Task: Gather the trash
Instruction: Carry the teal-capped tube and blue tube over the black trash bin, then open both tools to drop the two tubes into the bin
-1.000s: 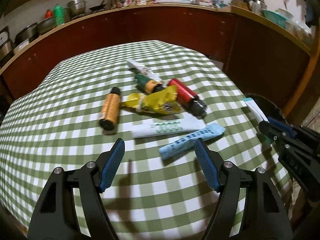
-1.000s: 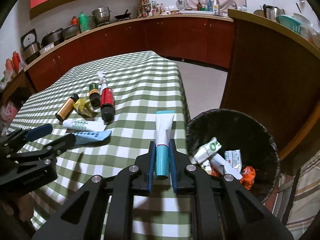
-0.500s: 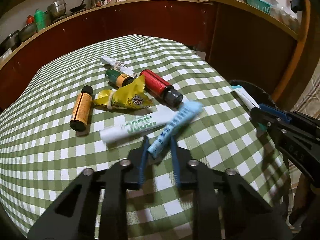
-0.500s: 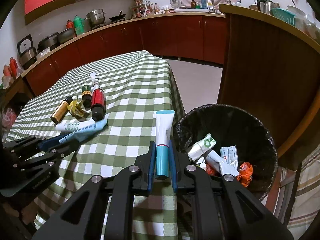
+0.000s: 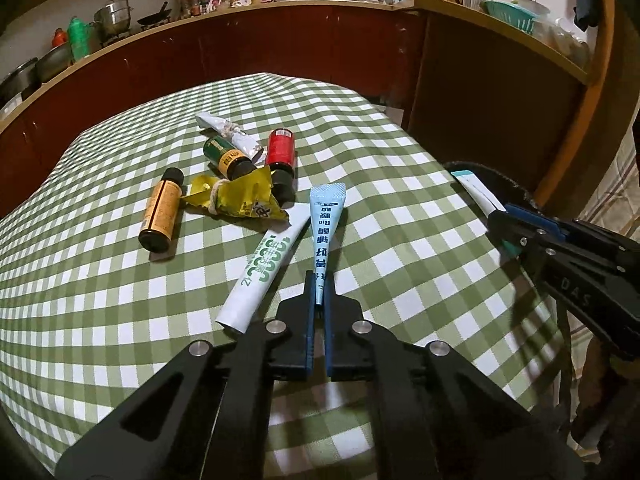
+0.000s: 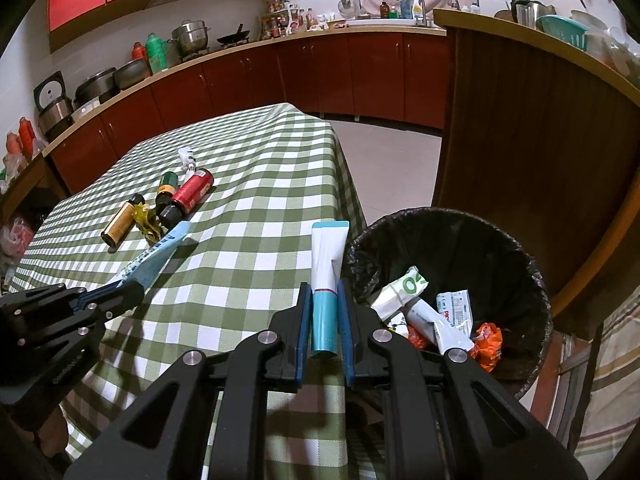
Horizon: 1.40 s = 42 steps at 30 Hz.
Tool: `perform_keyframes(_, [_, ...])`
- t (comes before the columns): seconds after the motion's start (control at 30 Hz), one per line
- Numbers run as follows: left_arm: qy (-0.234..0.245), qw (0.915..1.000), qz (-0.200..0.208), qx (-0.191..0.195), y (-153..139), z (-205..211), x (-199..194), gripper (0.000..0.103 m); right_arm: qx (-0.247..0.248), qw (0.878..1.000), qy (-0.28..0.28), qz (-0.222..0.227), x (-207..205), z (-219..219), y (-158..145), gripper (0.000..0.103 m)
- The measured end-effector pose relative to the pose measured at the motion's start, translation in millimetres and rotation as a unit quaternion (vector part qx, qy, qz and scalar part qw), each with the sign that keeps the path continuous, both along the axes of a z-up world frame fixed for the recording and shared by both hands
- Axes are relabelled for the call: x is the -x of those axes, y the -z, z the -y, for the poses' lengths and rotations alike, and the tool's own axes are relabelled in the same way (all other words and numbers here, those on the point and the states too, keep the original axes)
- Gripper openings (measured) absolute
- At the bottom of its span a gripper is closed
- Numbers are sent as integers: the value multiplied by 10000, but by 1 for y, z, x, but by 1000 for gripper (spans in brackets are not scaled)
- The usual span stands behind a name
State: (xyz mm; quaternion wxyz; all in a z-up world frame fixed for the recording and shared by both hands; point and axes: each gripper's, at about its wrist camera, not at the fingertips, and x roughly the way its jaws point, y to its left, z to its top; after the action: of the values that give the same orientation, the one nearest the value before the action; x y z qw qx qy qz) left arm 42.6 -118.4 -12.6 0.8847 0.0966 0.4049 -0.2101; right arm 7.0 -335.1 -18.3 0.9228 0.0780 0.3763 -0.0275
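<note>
Your left claw (image 5: 319,292) is clamped on the narrow end of the blue tube (image 5: 326,228). The tube runs out from the tips toward 12 o'clock, flat crimped end farthest from you. In the right wrist view it slants up off the cloth (image 6: 260,200).

At 10 o'clock from that claw the white tube (image 5: 264,276) lies on the cloth, long axis toward 1 o'clock, its far end near the blue tube. Beyond it, at 11 o'clock, sit the yellow wrapper (image 5: 240,200), amber bottle (image 5: 162,210), green bottle (image 5: 228,156) and red bottle (image 5: 281,160).

Your right claw (image 6: 325,308) is closed on the teal cap end of a white-and-teal tube (image 6: 328,264), pointing to 12 o'clock. The bin (image 6: 500,240) stands at 2 o'clock just beside it, holding wrappers and tubes.
</note>
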Motion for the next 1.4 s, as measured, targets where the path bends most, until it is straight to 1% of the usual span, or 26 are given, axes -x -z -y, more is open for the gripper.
perform_keyframes(0.2, [56, 9998, 163, 107, -15, 9, 10, 3, 57, 9998, 164, 92, 8, 11, -5, 14])
perform_keyframes(0.47, [353, 9988, 302, 172, -22, 51, 15, 3, 176, 9980, 577, 172, 16, 41, -8, 14])
perform_keyframes(0.73, [597, 9975, 333, 178, -18, 97, 13, 3, 311, 9953, 897, 208, 25, 68, -5, 14])
perform_keyframes(1.13, [745, 9966, 357, 36, -9, 139, 7, 3, 303, 9934, 1086, 205, 25, 93, 5, 14])
perform_keyframes(1.2, [788, 9962, 366, -46, -7, 146, 5, 7, 273, 9937, 1073, 174, 22, 96, 8, 15])
perform_keyframes(1.23, [778, 9963, 366, -78, -5, 148, 5, 8, 243, 9938, 1074, 166, 21, 98, 10, 18])
perform_keyframes(1.27, [765, 9965, 340, -69, -4, 149, 3, 8, 216, 9936, 1098, 145, 20, 100, 12, 24])
perform_keyframes(1.33, [751, 9967, 289, -86, -1, 150, 1, 13, 216, 9930, 1157, 133, 20, 103, 14, 32])
perform_keyframes(1.4, [730, 9969, 289, -94, 0, 150, 1, 28, 231, 9926, 1187, 144, 20, 103, 15, 33])
